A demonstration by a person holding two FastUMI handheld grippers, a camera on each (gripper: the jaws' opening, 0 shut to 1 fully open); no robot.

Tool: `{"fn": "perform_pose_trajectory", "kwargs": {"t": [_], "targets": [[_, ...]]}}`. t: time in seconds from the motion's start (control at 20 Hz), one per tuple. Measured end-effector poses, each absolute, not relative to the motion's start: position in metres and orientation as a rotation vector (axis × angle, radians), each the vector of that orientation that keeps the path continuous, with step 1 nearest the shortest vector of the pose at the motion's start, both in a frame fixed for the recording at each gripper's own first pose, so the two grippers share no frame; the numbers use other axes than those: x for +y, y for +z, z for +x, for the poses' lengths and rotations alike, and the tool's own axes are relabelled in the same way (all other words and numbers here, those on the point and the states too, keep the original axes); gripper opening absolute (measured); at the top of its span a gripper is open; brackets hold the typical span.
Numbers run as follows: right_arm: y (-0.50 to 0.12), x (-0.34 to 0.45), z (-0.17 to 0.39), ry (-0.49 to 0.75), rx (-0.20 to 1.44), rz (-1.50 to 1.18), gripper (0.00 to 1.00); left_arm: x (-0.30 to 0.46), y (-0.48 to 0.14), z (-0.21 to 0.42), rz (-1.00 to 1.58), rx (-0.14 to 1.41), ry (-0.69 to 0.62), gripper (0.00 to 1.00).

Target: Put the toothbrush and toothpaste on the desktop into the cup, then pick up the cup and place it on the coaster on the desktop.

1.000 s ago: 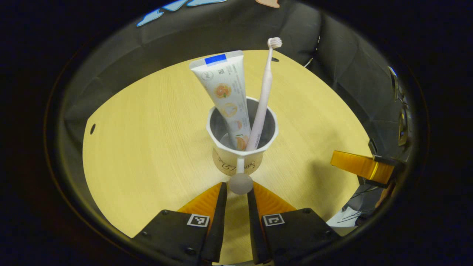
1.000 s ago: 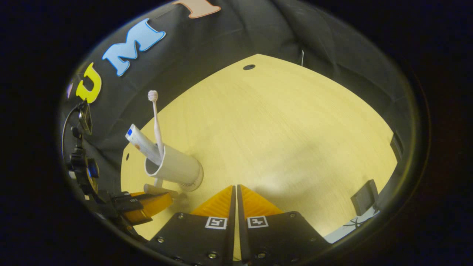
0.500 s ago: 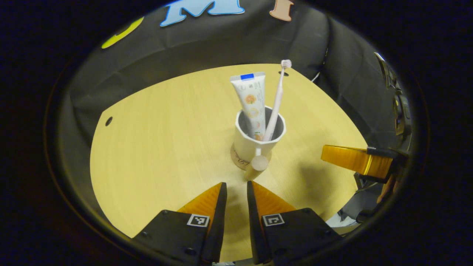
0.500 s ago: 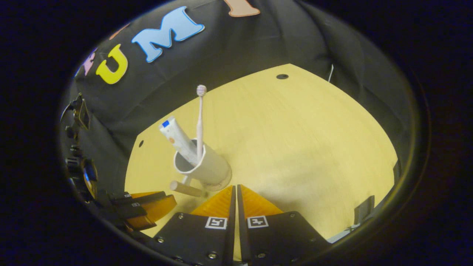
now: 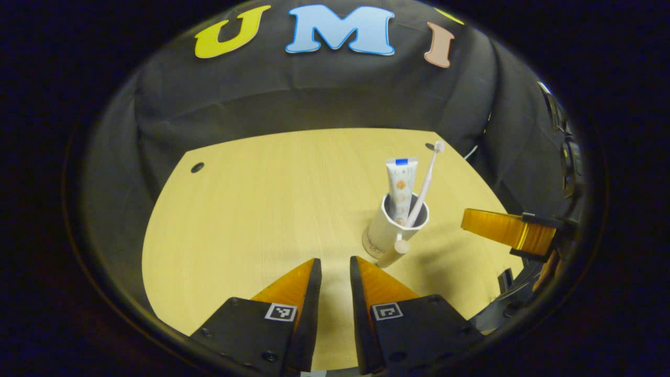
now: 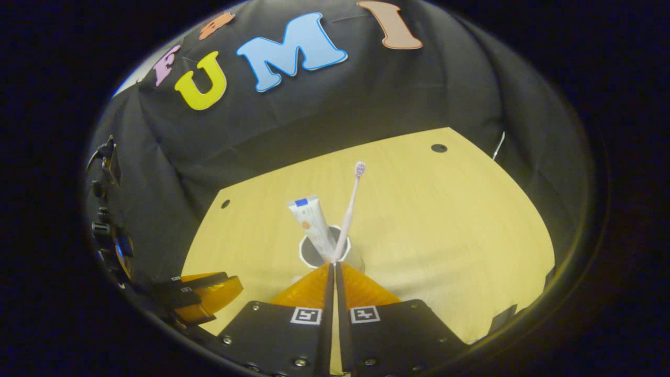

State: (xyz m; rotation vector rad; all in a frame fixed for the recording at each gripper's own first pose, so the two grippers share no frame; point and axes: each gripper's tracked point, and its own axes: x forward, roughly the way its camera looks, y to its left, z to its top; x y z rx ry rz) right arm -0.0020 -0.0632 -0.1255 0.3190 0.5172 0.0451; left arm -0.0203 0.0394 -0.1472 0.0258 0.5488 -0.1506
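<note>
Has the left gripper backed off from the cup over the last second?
Yes. The left gripper has pulled back from the cup, which sits smaller and farther off on its coaster.

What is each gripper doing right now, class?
Left gripper: open, empty, short of the cup.
Right gripper: fingers closed together, holding nothing.

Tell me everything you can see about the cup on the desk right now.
The cup is white and looks like plastic or ceramic, with a faceted rim and a stub handle ending in a round knob. It stands upright on a round tan coaster on the wooden desktop. A toothpaste tube and a pale toothbrush stand in it, leaning on the rim. Neither gripper touches it.
</note>
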Motion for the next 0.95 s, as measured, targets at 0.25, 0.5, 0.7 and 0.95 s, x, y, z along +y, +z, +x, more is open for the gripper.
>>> {"fn": "perform_pose_trajectory", "kwargs": {"t": [0.25,0.5,0.7,0.95], "targets": [[-0.063,-0.066,0.003,0.041,0.341,0.24,0.06,0.044,-0.077,-0.015,-0.006,0.35,-0.13,0.37],[-0.01,-0.065,0.001,0.033,0.188,0.168,0.06,0.048,-0.004,-0.022,0.01,0.152,-0.111,0.37],[0.021,-0.071,-0.001,-0.002,0.069,0.1,0.06,0.046,0.032,-0.028,0.046,0.027,-0.092,0.37],[0.04,-0.072,-0.003,-0.02,-0.018,0.044,0.22,0.046,0.063,-0.036,0.042,-0.074,-0.078,0.36]]}}
